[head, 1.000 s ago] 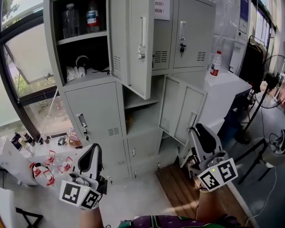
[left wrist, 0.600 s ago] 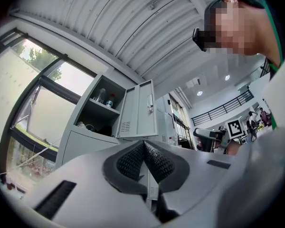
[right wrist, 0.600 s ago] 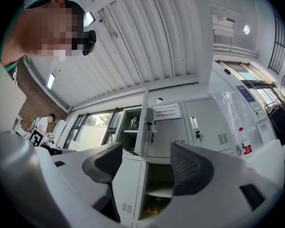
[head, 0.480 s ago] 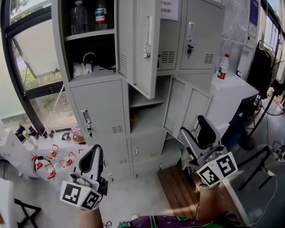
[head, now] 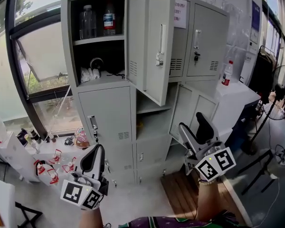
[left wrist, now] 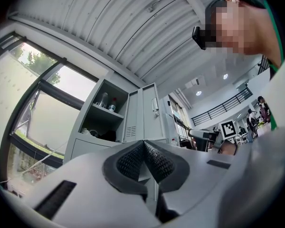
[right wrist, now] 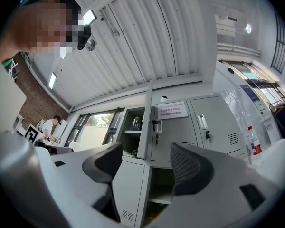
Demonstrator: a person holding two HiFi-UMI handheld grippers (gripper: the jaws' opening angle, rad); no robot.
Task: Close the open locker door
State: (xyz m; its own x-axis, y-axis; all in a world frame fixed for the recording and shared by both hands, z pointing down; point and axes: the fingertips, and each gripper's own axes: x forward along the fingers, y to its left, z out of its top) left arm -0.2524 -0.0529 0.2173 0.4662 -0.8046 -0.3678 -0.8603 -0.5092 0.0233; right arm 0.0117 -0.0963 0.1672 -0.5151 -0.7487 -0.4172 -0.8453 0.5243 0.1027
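Observation:
The grey locker bank fills the head view. Its top-left locker door (head: pixel 154 42) stands swung out towards me, with its handle (head: pixel 162 39) on the outer face. Inside are two bottles (head: pixel 97 20) on a shelf. My left gripper (head: pixel 96 152) is low at the left, shut and empty, well short of the lockers. My right gripper (head: pixel 192 125) is held up at the lower right, open, with nothing between its jaws. In the right gripper view the door (right wrist: pixel 145 122) shows edge-on between the spread jaws of that gripper (right wrist: pixel 145 151). The left gripper view shows its closed tips (left wrist: pixel 143 144) below the door (left wrist: pixel 141 113).
A lower right locker door (head: pixel 186 113) hangs ajar, and the middle lower compartments are open. A red-capped bottle (head: pixel 226 73) stands on a white cabinet at the right. Small red-and-white items (head: pixel 52 170) lie on a low white surface at the left, under the window (head: pixel 38 56).
The right gripper's jaws have gone from nearly closed to open. The head view has swung left, so the lockers sit further right. The left gripper has stayed shut.

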